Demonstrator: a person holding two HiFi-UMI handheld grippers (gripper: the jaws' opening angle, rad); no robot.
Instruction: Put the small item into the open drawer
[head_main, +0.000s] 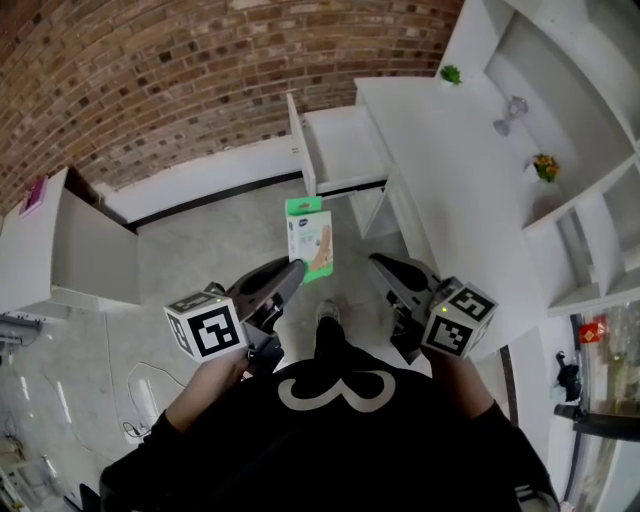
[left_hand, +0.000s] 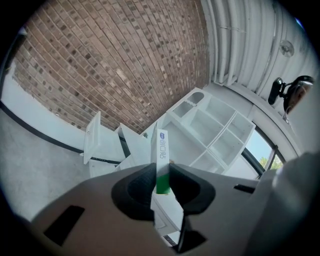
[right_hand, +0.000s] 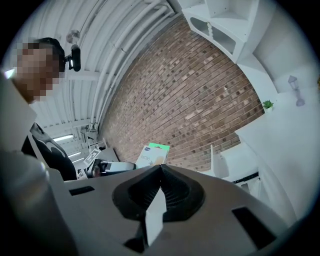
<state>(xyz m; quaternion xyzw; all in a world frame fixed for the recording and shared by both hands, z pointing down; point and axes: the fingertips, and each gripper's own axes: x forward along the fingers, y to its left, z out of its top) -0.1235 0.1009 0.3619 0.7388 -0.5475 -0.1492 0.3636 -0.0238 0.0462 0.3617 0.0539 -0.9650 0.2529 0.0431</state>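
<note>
A flat green-and-white box (head_main: 309, 238) stands up between the jaws of my left gripper (head_main: 297, 268), which is shut on its lower end. In the left gripper view the box (left_hand: 161, 150) shows edge-on, pinched between the dark pads. Beyond it, the white desk's open drawer (head_main: 300, 150) sticks out toward the floor, and its front panel (left_hand: 91, 137) is also seen there. My right gripper (head_main: 378, 262) hovers beside the left one, its jaws shut with nothing in them (right_hand: 161, 168). From the right gripper view the box (right_hand: 152, 155) and drawer (right_hand: 214, 161) are both seen.
The white desk (head_main: 450, 180) runs along the right, with a shelf unit carrying a small green plant (head_main: 451, 74), a grey ornament (head_main: 510, 115) and yellow flowers (head_main: 545, 167). A white cabinet (head_main: 70, 255) stands at the left. A brick wall (head_main: 180, 70) backs the room. Cables (head_main: 140, 400) lie on the floor.
</note>
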